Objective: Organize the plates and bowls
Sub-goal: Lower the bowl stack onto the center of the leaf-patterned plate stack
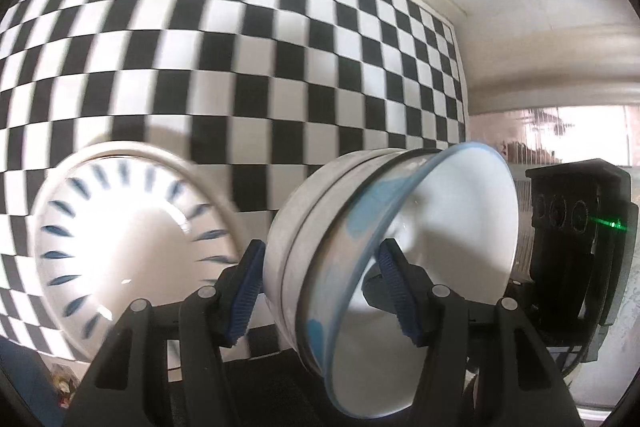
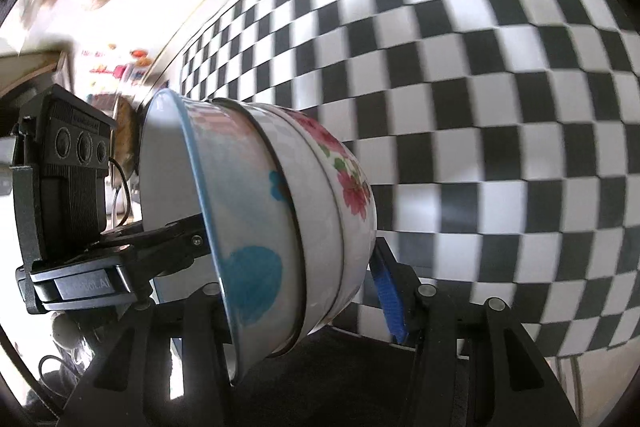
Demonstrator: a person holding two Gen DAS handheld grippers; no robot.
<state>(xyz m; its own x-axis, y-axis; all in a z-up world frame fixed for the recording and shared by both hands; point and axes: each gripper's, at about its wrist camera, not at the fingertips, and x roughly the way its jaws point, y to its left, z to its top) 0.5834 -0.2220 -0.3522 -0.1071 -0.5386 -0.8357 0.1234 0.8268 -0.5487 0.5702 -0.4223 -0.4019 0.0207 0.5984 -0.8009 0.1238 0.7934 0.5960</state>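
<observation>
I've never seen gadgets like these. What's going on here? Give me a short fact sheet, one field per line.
Surface: checkered cloth, black and white
Held item: stack of nested bowls, tilted on its side, off the cloth
Innermost bowl: white inside, blue rim
Outermost bowl: pink flower print
Left gripper: clamped on one side of the stack
Right gripper: clamped on the opposite side
Other dish: plate with blue dashes, resting on the cloth
Sharpness: blurred

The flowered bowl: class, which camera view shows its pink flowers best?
The right wrist view: the flowered bowl faces it at the stack's outer end. In the left wrist view the same bowl looks plain white, flowers hidden.
</observation>
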